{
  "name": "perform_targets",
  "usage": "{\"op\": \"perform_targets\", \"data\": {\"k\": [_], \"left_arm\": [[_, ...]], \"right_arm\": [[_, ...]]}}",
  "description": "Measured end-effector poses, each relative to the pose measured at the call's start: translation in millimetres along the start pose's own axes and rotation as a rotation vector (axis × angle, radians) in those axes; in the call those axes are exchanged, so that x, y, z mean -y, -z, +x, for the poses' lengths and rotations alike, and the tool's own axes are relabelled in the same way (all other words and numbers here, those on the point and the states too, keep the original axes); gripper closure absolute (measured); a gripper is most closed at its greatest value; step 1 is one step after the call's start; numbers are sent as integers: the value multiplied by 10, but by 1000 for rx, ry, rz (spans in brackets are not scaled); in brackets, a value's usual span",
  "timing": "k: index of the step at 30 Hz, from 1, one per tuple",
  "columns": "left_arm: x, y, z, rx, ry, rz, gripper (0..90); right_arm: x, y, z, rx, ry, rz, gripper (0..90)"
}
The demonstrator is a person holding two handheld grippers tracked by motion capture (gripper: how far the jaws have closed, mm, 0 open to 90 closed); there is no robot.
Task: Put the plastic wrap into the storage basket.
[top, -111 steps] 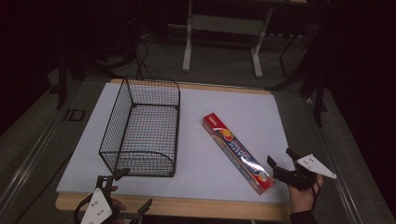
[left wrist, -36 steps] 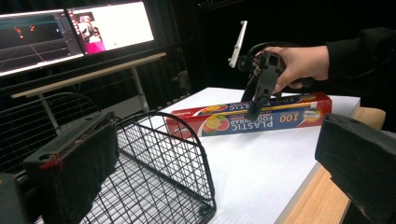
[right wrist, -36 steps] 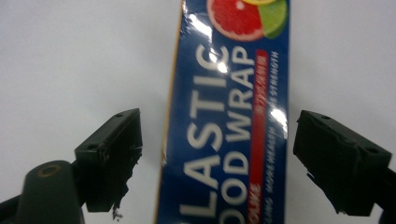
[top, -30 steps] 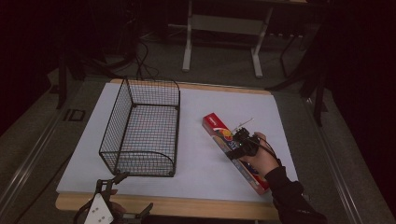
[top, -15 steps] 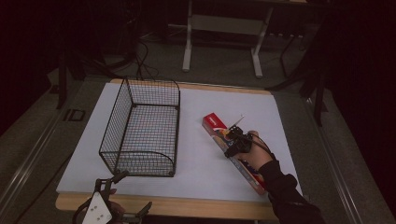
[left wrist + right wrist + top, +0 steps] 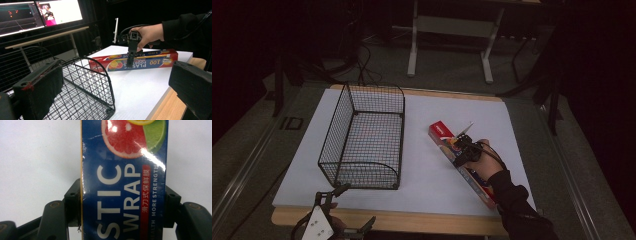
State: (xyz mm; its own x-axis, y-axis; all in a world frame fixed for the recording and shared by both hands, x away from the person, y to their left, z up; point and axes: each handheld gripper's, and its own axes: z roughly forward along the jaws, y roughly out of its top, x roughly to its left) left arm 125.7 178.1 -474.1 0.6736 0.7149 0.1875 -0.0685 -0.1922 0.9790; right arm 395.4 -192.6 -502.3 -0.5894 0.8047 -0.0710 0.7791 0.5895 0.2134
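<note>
A long blue and red plastic wrap box lies slanted on the white mat, right of a black wire basket. My right gripper points down over the box's far half. Its jaws have just been closing, and in the right gripper view the pads press on both long sides of the box. The left gripper view shows the same grip from the side, right gripper on the box. My left gripper rests at the table's front left edge, open, with nothing between its jaws.
The basket stands empty just beyond my left gripper. The white mat covers most of the wooden table. A metal table frame stands on the floor behind, and monitors glow at the far side.
The right hand came in from the table's right front edge to above the box, lowered onto it, and its jaws closed on the box. The left gripper stayed put.
</note>
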Motion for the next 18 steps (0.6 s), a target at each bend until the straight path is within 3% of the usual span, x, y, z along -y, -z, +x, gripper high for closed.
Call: {"op": "perform_targets", "data": {"k": [6,18], "left_arm": [[-1,1,-1,-1,-1,0,2],[-1,2,1,1,2,-2,2]], "right_arm": [[-4,24,-5,1,-17,0,389],[-30,374,-40,15,-86,-118,391]]}}
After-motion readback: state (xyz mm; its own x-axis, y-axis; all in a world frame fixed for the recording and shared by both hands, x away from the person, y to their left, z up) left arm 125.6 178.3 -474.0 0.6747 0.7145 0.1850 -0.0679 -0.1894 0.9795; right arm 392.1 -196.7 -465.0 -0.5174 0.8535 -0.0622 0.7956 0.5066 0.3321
